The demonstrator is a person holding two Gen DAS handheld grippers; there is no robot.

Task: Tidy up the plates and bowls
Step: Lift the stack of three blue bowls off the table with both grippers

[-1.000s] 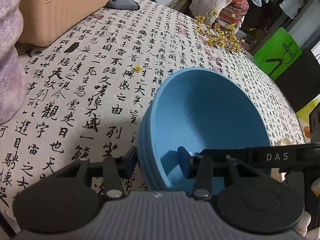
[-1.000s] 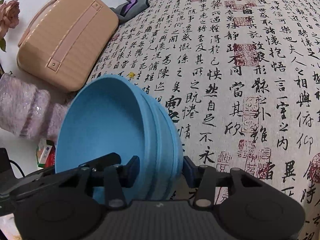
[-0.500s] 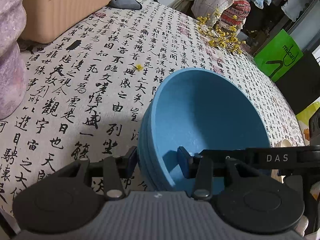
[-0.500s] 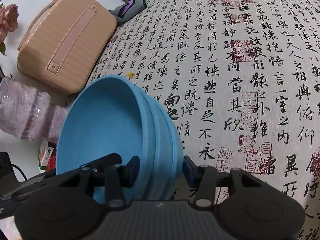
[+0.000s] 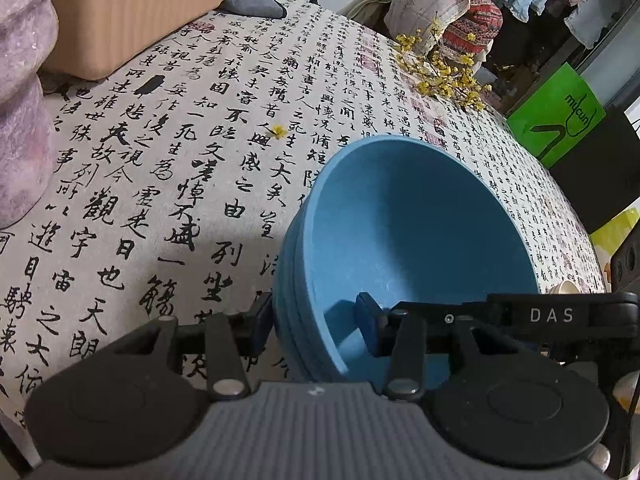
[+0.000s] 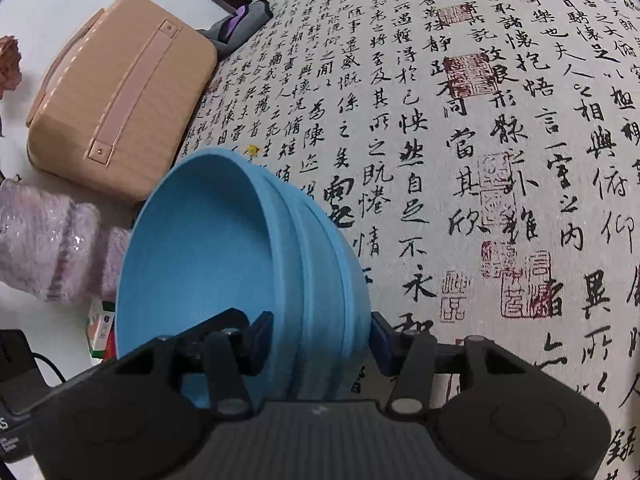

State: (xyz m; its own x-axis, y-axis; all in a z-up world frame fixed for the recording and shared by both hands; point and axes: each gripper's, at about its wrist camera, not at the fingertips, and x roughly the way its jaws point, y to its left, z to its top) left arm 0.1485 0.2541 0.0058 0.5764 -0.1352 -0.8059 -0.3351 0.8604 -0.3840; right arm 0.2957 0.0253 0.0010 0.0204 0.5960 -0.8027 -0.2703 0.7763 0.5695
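A stack of nested blue bowls hangs between my two grippers over the calligraphy tablecloth. My left gripper is shut on the stack's left wall, with one pad outside and the other inside the top bowl. In the right wrist view the same stack of bowls fills the lower left. My right gripper is shut on its right wall, left pad inside and right pad against the outermost bowl. I cannot tell whether the stack's base touches the cloth.
A peach hard case lies at the table's far left beside a pale purple wrapped object. A grey-purple cloth and a yellow flower sprig lie at the far edge. A green bag stands beyond the table.
The right wrist view has rolled slightly, and its pads stand a touch wider on the bowls. The left gripper and the stack have stayed where they were.
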